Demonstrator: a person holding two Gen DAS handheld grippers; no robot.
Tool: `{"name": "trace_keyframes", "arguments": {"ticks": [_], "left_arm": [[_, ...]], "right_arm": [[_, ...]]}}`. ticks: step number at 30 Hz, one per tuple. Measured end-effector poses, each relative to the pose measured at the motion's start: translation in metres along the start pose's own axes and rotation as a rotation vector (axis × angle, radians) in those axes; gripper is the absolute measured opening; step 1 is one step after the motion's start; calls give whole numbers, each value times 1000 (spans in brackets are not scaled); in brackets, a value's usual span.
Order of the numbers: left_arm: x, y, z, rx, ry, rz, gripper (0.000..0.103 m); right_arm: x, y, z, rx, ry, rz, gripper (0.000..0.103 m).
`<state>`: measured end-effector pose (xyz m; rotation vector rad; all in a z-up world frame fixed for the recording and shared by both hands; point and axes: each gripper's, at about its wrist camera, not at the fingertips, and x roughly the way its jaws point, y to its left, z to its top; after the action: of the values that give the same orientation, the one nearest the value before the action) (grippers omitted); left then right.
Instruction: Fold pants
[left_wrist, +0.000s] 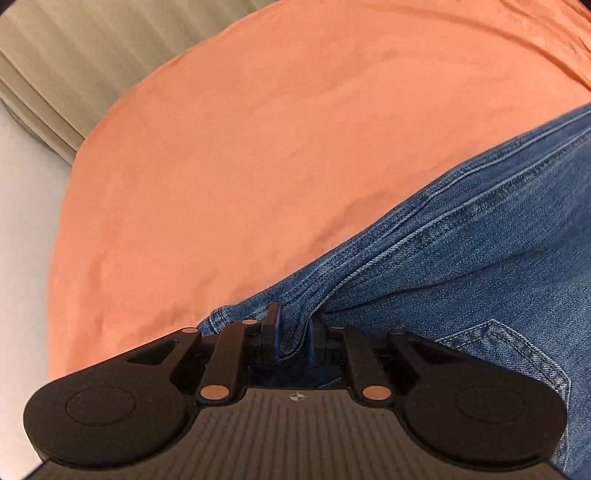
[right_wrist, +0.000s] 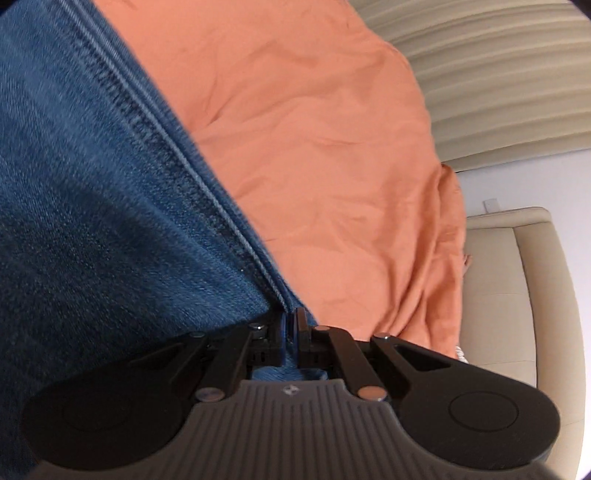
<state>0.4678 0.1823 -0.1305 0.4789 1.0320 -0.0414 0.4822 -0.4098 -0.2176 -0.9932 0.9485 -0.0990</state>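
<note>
Denim pants (left_wrist: 461, 236): blue, ridged seams — lying across the orange sheet (left_wrist: 258, 147), crumpled cotton.
Left gripper (left_wrist: 293, 332): pinching a bunched denim fold.
Right gripper (right_wrist: 291, 328): clamped tight on a seam edge.

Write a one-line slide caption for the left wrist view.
Left gripper fingers pinch a bunched fold of blue jeans over an orange sheet.

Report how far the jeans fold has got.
Done: both grips are made. The left hand-held gripper pinches a bunched denim edge of the jeans; the right hand-held gripper clamps a seamed edge. In hand: the jeans are carried over the orange sheet. Left: no finished fold is visible; the cloth must still be laid down and smoothed.
</note>
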Motion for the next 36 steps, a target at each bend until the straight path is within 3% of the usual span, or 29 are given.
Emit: {"name": "trace_keyframes", "arguments": {"ticks": [7, 11, 16, 19, 20, 21, 22, 24, 27, 31, 36], "left_arm": [[-67, 8, -12, -76, -196, 30, 14], [-59, 15, 4, -94, -162, 46, 15], [-19, 7, 21, -77, -66, 52, 18], [-6, 5, 23, -73, -42, 79, 34], [-5, 4, 22, -65, -44, 96, 55], [-7, 2, 22, -56, -56, 113, 84], [-10, 4, 17, -51, -74, 115, 93], [-17, 10, 14, -58, -87, 95, 94], [-35, 21, 8, -119, -98, 73, 93], [-76, 44, -18, -256, -103, 21, 91], [-120, 85, -66, -493, -86, -55, 87]], "right_arm": [[-35, -19, -18, 91, -85, -109, 0], [-40, -36, -15, 146, -95, -130, 0], [-14, -29, 5, 175, -14, -93, 0], [2, -17, 11, 148, 22, -83, 0], [5, -15, 12, 149, 27, -80, 0], [10, -16, 14, 155, 29, -76, 0], [12, -17, 14, 164, 31, -69, 2], [13, -23, 13, 196, 26, -53, 8], [7, -37, 12, 266, 9, -40, 50], [-28, -51, 8, 423, -46, 78, 49], [-96, -30, 1, 591, -101, 322, 49]]}}
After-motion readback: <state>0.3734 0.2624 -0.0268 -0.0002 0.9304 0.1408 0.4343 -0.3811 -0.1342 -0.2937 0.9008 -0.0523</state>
